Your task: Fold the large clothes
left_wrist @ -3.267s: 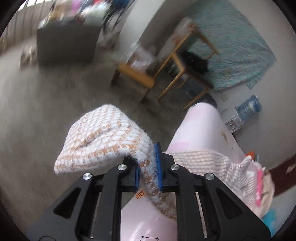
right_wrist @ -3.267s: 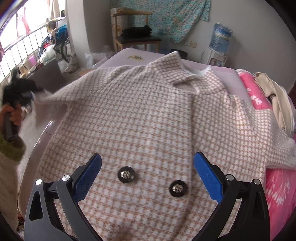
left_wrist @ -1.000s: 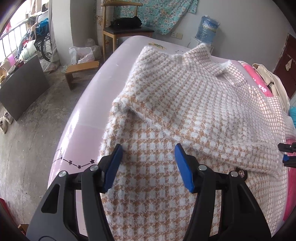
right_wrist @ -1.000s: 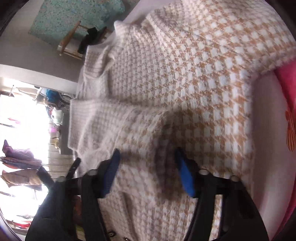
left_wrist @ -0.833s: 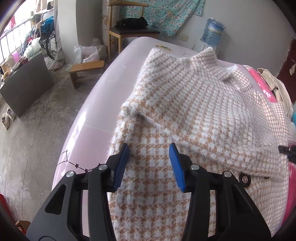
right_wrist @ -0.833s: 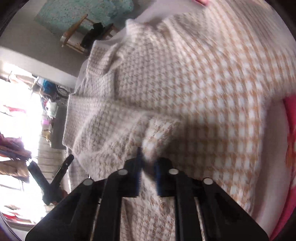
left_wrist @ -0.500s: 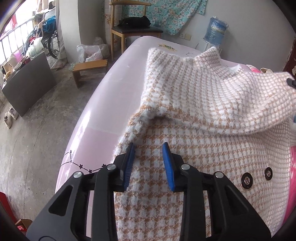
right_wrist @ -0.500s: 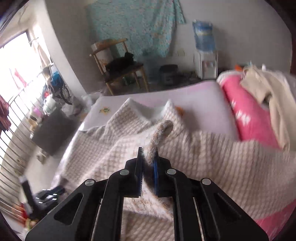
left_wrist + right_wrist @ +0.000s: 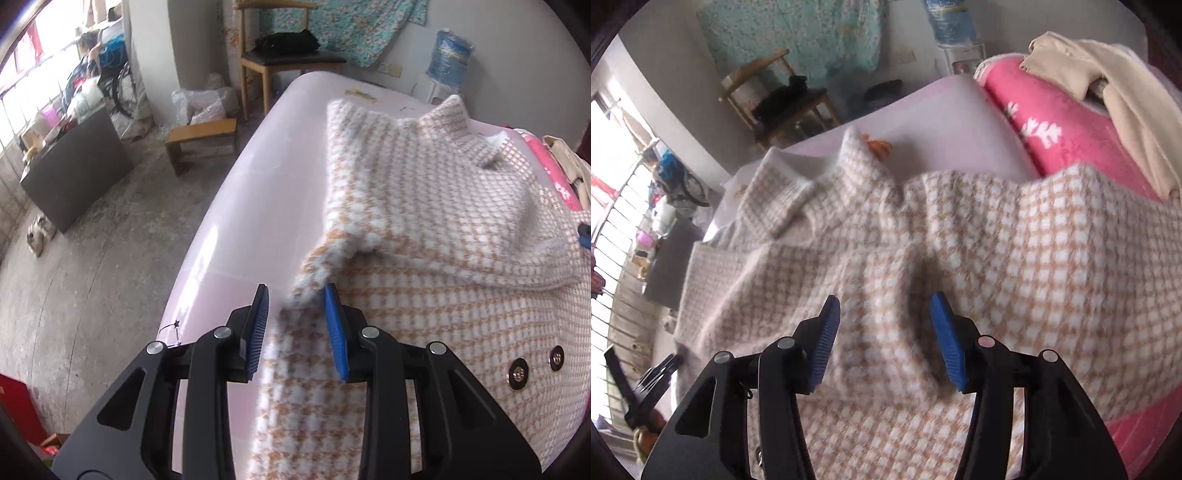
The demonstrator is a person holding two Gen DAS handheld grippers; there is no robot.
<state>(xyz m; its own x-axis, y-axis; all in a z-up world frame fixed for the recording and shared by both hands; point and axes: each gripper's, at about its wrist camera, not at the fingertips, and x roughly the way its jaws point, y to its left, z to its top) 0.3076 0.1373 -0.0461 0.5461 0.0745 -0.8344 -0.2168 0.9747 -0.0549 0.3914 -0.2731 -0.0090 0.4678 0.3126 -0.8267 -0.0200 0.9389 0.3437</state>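
A fuzzy white and tan houndstooth jacket (image 9: 424, 229) lies on a pale pink mattress (image 9: 258, 192). Its left sleeve is folded across the chest, and dark snap buttons (image 9: 517, 373) show on the front. My left gripper (image 9: 297, 325) is open over the jacket's left edge, with the sleeve cuff (image 9: 314, 275) just ahead of its blue pads. My right gripper (image 9: 886, 339) is open and empty, low over the other sleeve and the jacket's body (image 9: 960, 258). The collar (image 9: 798, 192) lies at the far end.
A pink blanket (image 9: 1067, 133) with cream clothes (image 9: 1108, 74) on it lies along the right side of the bed. Left of the bed is concrete floor with a low wooden stool (image 9: 201, 138), a chair (image 9: 288, 55) and a dark panel (image 9: 74, 166).
My right gripper had shut on the right sleeve, lifted it over the jacket and has now let go. My left gripper has opened a little wider at the left edge.
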